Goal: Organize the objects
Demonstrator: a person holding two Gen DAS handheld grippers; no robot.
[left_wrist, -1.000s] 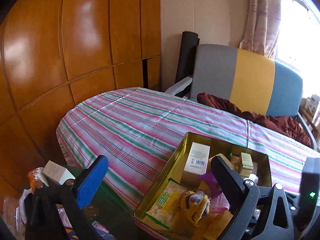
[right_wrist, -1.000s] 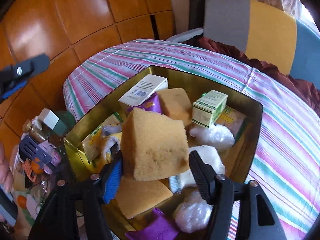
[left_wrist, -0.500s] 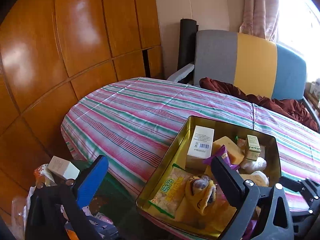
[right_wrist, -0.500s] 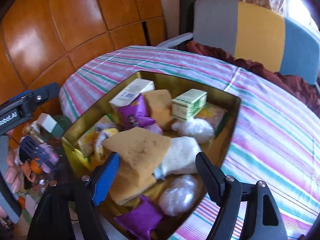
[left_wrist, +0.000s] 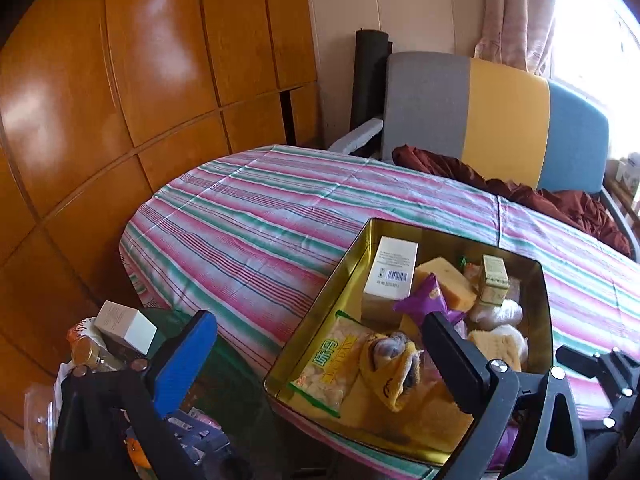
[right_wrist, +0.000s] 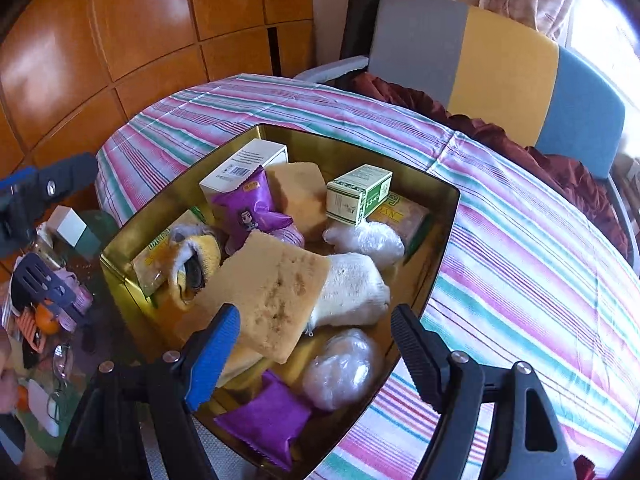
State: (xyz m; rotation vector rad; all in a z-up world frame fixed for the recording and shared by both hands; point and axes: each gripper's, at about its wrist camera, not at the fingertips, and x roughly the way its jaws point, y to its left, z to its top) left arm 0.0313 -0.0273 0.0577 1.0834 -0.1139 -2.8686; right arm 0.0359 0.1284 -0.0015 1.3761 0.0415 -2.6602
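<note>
Gold tin [right_wrist: 440, 216] on the striped tablecloth [right_wrist: 520, 264], near the table's edge, packed full. Big yellow sponge [right_wrist: 272, 292] lying tilted on top of the heap at the near side, one corner propped over a white knit glove [right_wrist: 352, 292], lower edge just ahead of the right gripper [right_wrist: 316, 344]. Right gripper spread wide, blue pad on the left finger, ribbed black pad on the right, nothing between them; not touching the sponge, as far as the angle allows.

Behind the sponge: purple snack packet [right_wrist: 252, 208] with a cartoon face, leaning against a white barcode box [right_wrist: 244, 168]. Second sponge [right_wrist: 296, 188] beside that, then a green-and-white carton [right_wrist: 360, 194] resting on a flat green-edged packet [right_wrist: 404, 212]. Two clear plastic-wrapped bundles, one under the carton [right_wrist: 364, 240], one at the near side [right_wrist: 340, 368]. Another purple packet [right_wrist: 264, 416] at the near corner. Yellow sock-like cloth [right_wrist: 196, 264] at the left wall, on a yellow snack bag [left_wrist: 328, 368].

Left gripper [left_wrist: 320, 344] also open wide, empty, hovering off the table's corner, right finger over the tin's near side, blue finger out over the floor clutter. Down there: small white box [left_wrist: 126, 326], dark slotted spatula [right_wrist: 40, 280], something orange [right_wrist: 46, 320], possibly fruit, too blurred to be sure.

Beyond the table: grey, yellow and blue chair back [left_wrist: 496, 120], maroon cloth [left_wrist: 560, 204] heaped on the seat, orange wood panelling [left_wrist: 140, 80] to the left.
</note>
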